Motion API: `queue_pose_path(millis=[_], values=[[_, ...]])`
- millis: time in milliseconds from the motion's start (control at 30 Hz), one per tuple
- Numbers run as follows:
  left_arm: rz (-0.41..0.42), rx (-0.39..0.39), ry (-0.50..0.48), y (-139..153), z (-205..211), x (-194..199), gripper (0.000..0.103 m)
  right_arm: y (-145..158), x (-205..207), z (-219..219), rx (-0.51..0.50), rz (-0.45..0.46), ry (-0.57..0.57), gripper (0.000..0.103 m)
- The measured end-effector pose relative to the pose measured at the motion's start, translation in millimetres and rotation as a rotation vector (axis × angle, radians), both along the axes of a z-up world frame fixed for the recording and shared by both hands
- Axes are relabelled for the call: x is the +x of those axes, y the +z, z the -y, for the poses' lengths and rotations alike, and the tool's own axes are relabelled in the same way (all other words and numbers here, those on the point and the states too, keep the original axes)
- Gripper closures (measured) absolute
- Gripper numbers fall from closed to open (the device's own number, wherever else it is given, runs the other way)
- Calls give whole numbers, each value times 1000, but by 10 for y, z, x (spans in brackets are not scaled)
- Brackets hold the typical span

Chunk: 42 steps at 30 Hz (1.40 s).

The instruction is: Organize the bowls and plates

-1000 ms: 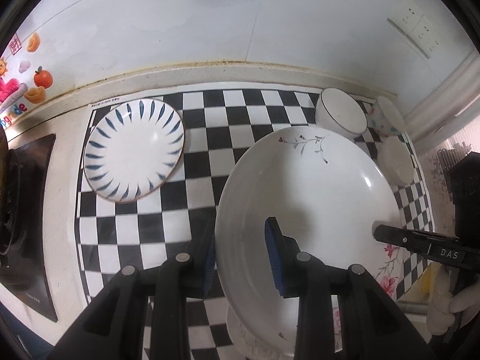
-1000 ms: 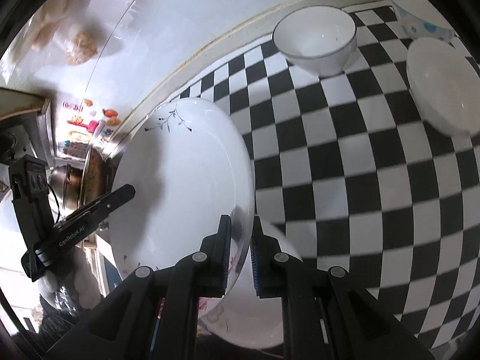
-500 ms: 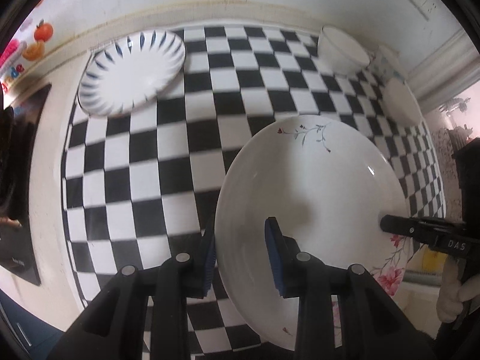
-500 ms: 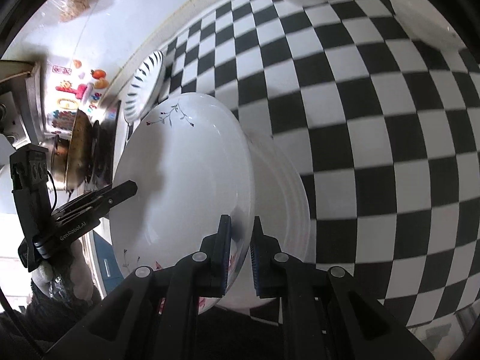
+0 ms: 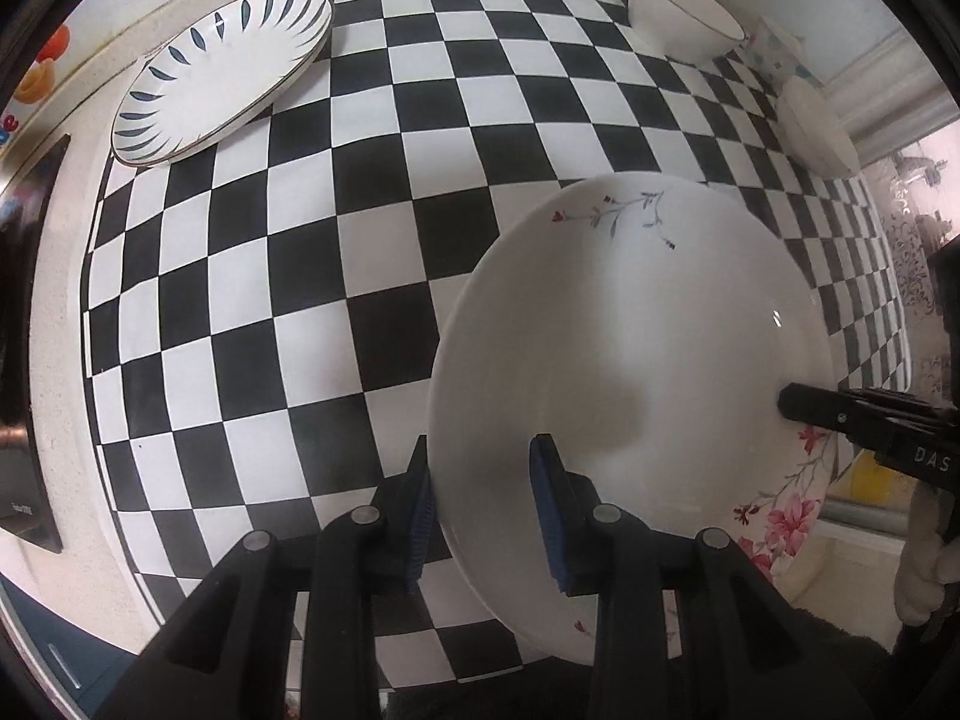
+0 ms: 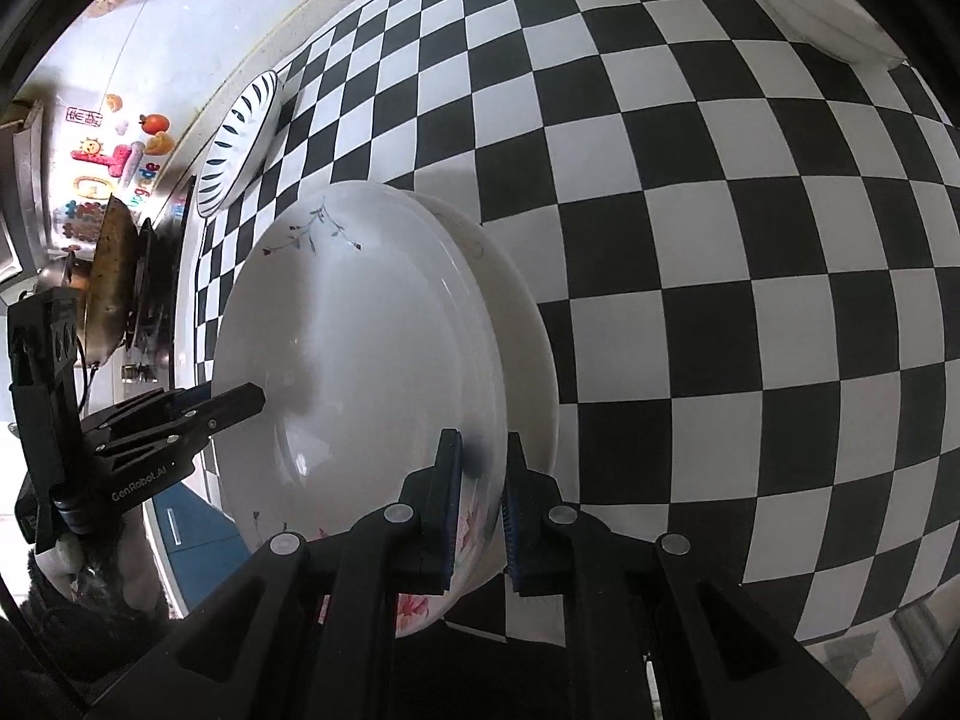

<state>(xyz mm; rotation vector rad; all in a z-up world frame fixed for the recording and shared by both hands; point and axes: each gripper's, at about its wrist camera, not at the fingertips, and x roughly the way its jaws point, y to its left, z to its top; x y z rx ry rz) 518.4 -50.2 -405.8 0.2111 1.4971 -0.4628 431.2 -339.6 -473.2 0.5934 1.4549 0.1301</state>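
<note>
We see the left gripper [image 5: 483,510] and right gripper [image 6: 483,510] each pinching the floral plate's [image 5: 636,372] rim over a second plate [image 6: 522,324] on the checkered tabletop [image 5: 360,210]; beyond sit a blue-striped plate [image 5: 222,72] and bowls [image 5: 684,15].

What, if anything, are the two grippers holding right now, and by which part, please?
Both hold the floral plate by its rim: the left gripper at its near-left edge, the right gripper at the opposite, pink-flowered edge.

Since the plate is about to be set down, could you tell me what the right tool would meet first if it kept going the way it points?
Probably the second plate underneath, though depth is unclear.
</note>
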Motion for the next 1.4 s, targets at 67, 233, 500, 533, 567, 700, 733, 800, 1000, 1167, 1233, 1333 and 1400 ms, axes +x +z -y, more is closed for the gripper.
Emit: queue_pose_path(millis=[67,233,500,533,567,700,733,800,1000,1167,1233,1333,1400], values=[[-8,5,-9,-9,16,8,75,-1,7,-13,-17,-3,1,89],[-32,49,-20,-53,84,28,75,-2,28,-50,-45,-23,9,89],[-18,90,-38,-117,333,-40,75,-20,46,-94,-81,-54,29,89],[-17,93,-37,-130,380,-41,75,-21,55,-95,-82,-59,28,89],[-15,98,-39,-135,407,-47,75,-23,66,-96,-84,-64,27,89],[-11,116,-42,-131,453,-71,75,-25,101,-125,-99,-93,24,87],[-12,118,-41,-135,475,-79,75,-24,110,-134,-103,-102,24,87],[-17,118,-36,-146,508,-74,75,-25,135,-153,-117,-123,25,86],[-33,113,-11,-139,433,-45,74,-26,229,-259,-135,-162,35,73],[4,135,15,-36,412,-4,74,37,251,-394,-162,-172,75,51],[15,136,26,22,407,5,74,99,253,-439,-193,-172,92,29],[29,109,43,126,401,19,71,240,268,-481,-283,-147,108,14],[37,91,53,200,355,9,69,308,276,-494,-282,-138,107,14]])
